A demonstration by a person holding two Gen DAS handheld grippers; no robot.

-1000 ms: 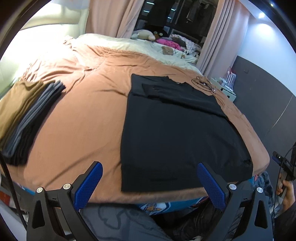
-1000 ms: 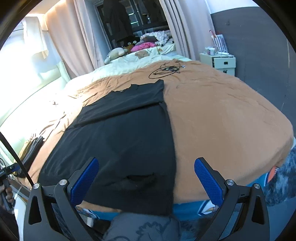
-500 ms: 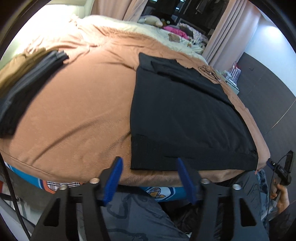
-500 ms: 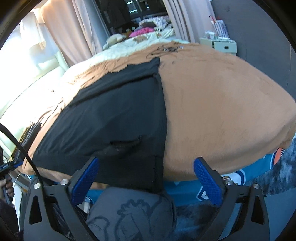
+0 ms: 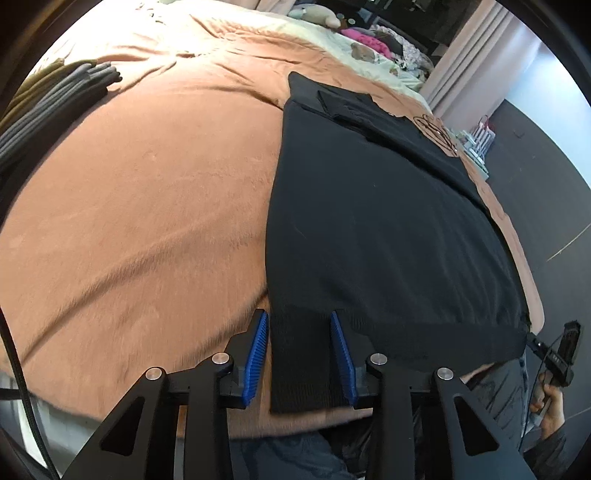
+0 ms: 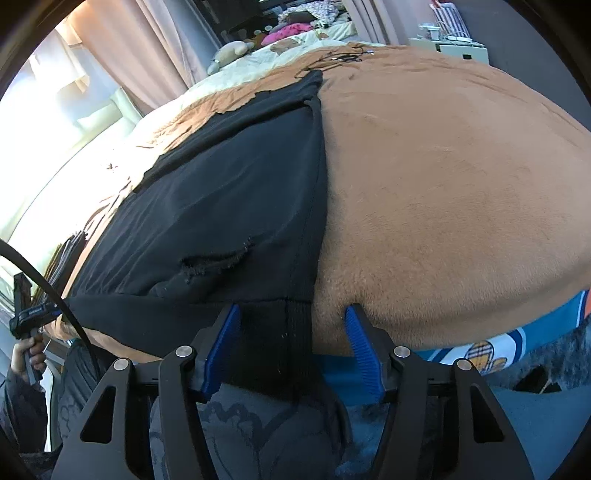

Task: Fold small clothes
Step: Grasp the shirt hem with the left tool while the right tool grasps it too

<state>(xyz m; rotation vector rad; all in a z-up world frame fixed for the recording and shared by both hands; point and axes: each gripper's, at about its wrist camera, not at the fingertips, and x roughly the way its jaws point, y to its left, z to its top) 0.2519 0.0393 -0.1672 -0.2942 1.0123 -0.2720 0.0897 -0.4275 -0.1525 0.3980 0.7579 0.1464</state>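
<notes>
One black shirt (image 5: 376,229) lies flat on the brown blanket (image 5: 147,206) that covers the bed, its ribbed hem hanging over the near edge; the lowest strip of that hem drops out of sight behind the gripper bodies in both views. The left gripper (image 5: 300,356) straddles the hem's left corner, its two blue pads (image 5: 258,354) on either side of the cloth; the jaws are about a third open and closing, and whether the pads already press the fabric is hard to make out. The right gripper (image 6: 291,349) sits over the hem's right corner, jaws roughly half open and closing, with the black cloth and a strip of bare blanket between the pads, so nothing is gripped there. A frayed tear (image 6: 214,260) shows in the shirt near that corner. One stack of folded clothes (image 5: 48,99), olive and grey, lies at the far left of the bed, cut off by the lens edge, so its layers cannot be counted. A tangle of black cable (image 6: 340,57) rests on the blanket beyond the shirt. Stuffed toys and pink items (image 5: 362,35) at the head of the bed are too small to count. No writing can be read; the printed sheet (image 6: 491,350) under the blanket shows only part of a cartoon pattern.
</notes>
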